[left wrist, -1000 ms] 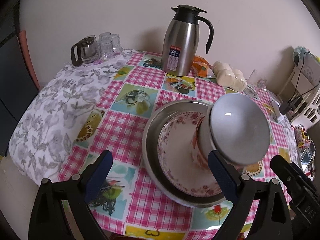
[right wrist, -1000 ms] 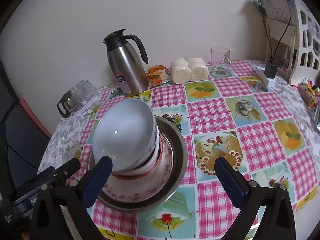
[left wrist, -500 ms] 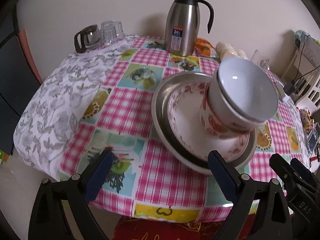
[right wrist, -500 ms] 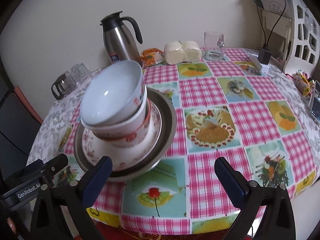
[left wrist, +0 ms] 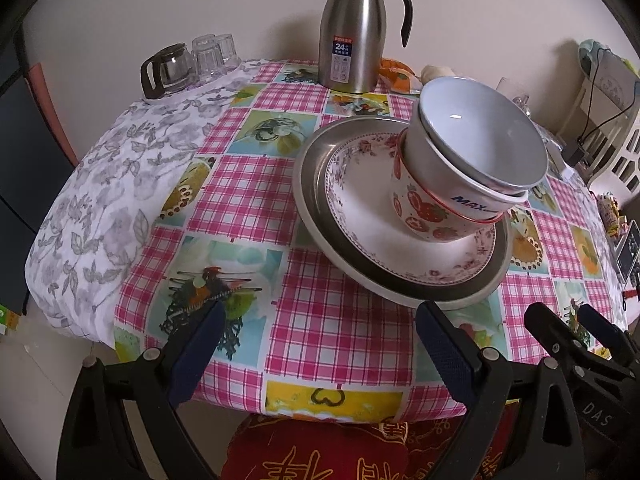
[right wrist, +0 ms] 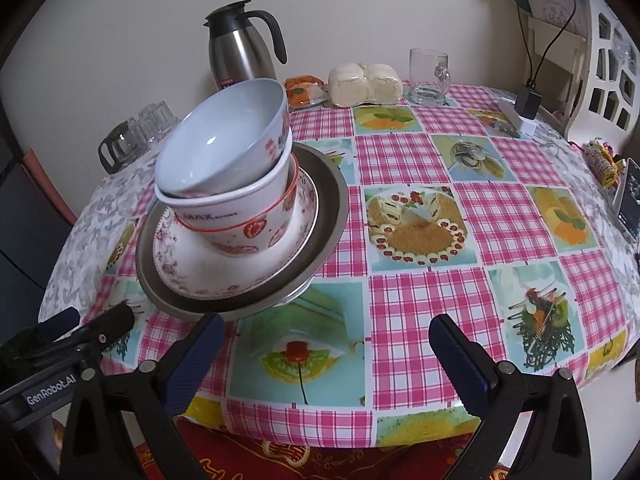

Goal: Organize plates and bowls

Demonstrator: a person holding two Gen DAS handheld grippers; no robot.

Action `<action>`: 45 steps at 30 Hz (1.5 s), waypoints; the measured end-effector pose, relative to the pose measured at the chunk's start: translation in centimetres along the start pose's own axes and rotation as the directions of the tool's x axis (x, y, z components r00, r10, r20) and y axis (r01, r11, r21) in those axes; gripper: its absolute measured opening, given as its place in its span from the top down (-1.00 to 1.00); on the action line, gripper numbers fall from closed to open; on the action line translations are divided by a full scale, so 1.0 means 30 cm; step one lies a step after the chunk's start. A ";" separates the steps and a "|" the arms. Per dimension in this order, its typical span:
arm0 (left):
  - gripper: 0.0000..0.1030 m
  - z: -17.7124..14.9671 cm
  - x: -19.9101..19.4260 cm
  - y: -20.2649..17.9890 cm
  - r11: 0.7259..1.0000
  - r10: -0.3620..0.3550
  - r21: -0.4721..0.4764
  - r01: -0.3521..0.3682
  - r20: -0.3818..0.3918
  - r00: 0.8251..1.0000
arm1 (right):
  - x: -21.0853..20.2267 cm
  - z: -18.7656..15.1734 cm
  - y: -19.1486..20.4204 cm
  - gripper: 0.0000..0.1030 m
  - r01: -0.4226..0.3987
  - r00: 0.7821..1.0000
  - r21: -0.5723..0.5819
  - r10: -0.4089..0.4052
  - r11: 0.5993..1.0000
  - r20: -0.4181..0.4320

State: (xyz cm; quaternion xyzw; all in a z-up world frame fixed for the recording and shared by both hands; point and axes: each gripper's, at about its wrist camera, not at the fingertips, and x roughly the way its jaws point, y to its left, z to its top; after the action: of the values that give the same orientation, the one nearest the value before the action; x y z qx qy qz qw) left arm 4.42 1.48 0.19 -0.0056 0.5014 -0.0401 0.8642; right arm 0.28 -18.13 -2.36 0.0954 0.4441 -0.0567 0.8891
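Jaws of both grippers wide apart, level, short of the stacked bowls (left wrist: 476, 168).

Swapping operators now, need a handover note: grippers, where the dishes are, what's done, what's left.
Left gripper: open, empty, at the near table edge.
Right gripper: open, empty, at the near table edge, right of the stack.
Stack: metal plate at the bottom, floral plate in it, then strawberry bowl, MAX bowl and white bowl nested on top. The bowls sit off-centre and look tilted.
Done: all visible plates and bowls are in one stack.
Left: possibly straighten the bowls; I see no other loose dishes.
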 end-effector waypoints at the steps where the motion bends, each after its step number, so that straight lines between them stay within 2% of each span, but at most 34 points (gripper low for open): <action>1: -0.87 -0.003 -0.003 0.002 1.000 0.001 -0.002 -0.001 0.002 1.000 | 0.001 -0.002 0.001 -1.00 0.001 1.000 -0.002 -0.001 1.000 -0.002; 8: -0.86 -0.013 -0.012 0.021 1.000 0.014 -0.024 -0.013 0.003 1.000 | -0.001 -0.022 0.004 -1.00 0.008 1.000 -0.012 -0.008 1.000 -0.006; 16: -0.86 -0.028 -0.017 0.019 0.999 0.046 -0.003 -0.046 0.002 0.999 | 0.002 -0.028 -0.003 -1.00 0.016 1.000 -0.008 -0.016 1.000 -0.009; 20: -0.87 -0.033 -0.016 0.009 0.996 0.084 0.018 -0.084 -0.001 0.996 | 0.004 -0.028 -0.005 -1.00 0.018 1.000 -0.003 -0.018 1.000 -0.010; 45: -0.87 -0.027 0.022 0.031 0.997 0.075 0.001 -0.075 -0.072 0.995 | 0.027 -0.029 -0.021 -1.00 0.025 0.999 0.000 -0.025 1.000 -0.021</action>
State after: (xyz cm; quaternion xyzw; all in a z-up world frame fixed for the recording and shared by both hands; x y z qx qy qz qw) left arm 4.11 2.38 -0.84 0.0138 0.5320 -0.0075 0.8466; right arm -0.02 -18.56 -3.58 0.0908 0.4543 -0.0669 0.8837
